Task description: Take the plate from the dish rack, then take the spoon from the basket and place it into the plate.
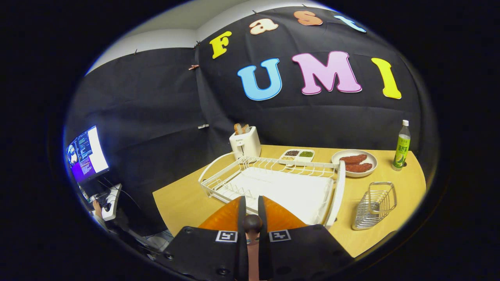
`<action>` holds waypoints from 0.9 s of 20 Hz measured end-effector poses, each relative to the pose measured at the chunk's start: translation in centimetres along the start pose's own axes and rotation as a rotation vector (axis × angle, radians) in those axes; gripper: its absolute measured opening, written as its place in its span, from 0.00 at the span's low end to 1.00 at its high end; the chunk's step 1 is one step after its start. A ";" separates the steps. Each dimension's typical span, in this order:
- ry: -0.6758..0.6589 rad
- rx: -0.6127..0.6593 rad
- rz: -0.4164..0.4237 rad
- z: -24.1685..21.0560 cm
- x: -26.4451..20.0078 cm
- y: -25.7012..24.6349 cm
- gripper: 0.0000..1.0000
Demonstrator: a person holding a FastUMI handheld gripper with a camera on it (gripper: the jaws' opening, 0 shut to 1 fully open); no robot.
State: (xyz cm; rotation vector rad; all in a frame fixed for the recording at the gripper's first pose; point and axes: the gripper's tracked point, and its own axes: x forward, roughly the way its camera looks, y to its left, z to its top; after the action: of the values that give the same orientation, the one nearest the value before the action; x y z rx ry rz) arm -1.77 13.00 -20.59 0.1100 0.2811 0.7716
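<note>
Claw point(250, 207) nearly closed, pinching spoon point(252, 223); orange plate point(281, 218) partly hidden behind.

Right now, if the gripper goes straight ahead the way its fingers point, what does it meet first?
The gripper, shut on the spoon over the orange plate, points at the white dish rack. It would probably meet the rack's near rim first; its height above it is unclear.

Even bright light, sharp centre, fisheye-bent edges, soft shadows
</note>
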 end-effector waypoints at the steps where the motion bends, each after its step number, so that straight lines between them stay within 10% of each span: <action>1: 0.002 -0.001 0.002 -0.7 0.8 0.0 0.14; 16: 0.068 0.050 -0.029 -4.3 1.7 -1.4 0.20; 18: 0.087 0.043 -0.033 -4.2 1.3 -1.7 0.49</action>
State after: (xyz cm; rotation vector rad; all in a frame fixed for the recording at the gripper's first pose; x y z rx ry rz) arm -0.92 12.66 -25.22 0.1122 0.3809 0.7392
